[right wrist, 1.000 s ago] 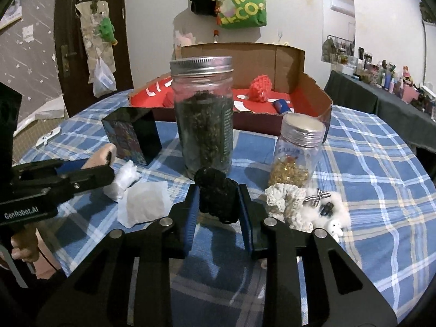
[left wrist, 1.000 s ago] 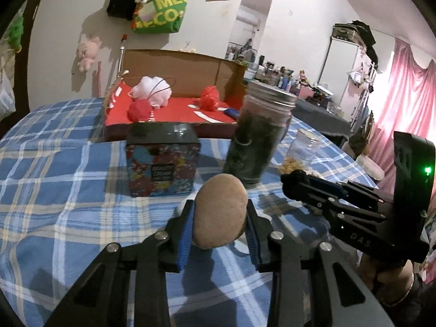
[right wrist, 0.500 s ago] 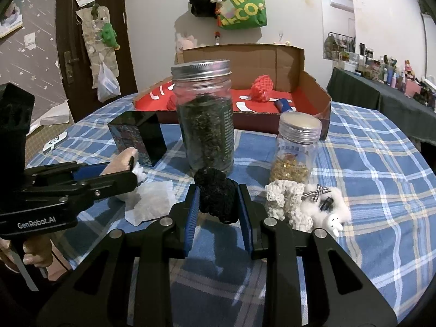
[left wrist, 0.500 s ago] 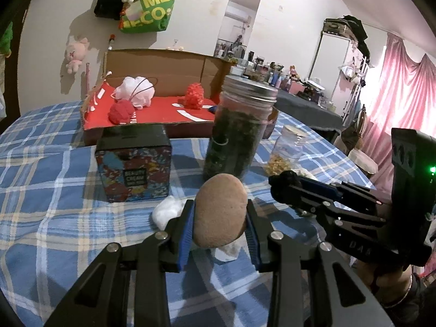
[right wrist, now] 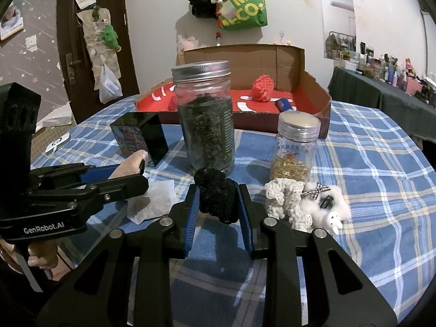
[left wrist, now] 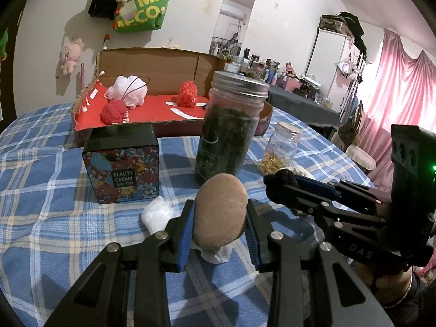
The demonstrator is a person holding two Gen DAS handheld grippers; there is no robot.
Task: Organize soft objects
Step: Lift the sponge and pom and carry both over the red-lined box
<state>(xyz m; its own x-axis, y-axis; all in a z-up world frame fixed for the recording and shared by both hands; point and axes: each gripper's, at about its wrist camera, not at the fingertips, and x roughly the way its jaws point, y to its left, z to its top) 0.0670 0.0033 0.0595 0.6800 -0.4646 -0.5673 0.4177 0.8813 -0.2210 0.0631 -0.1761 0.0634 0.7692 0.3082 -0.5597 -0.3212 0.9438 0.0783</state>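
Both wrist views look forward, tilted down, close over the table, sharing the tall jar (left wrist: 229,125) and cardboard box (right wrist: 313,92).

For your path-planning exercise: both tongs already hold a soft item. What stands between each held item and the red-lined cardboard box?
In front of the tan sponge in the left tongs stand the tall dark-filled jar and the Beauty Cream tin. That jar also stands before the black scrunchie in the right tongs, blocking the cardboard box.

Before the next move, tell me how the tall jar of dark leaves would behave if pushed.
The tall jar looks rigid glass, so probably fragile and slick. Tall for its base, it may tip rather than slide on the checked cloth. Its metal lid appears screwed on, so spilling seems unlikely.
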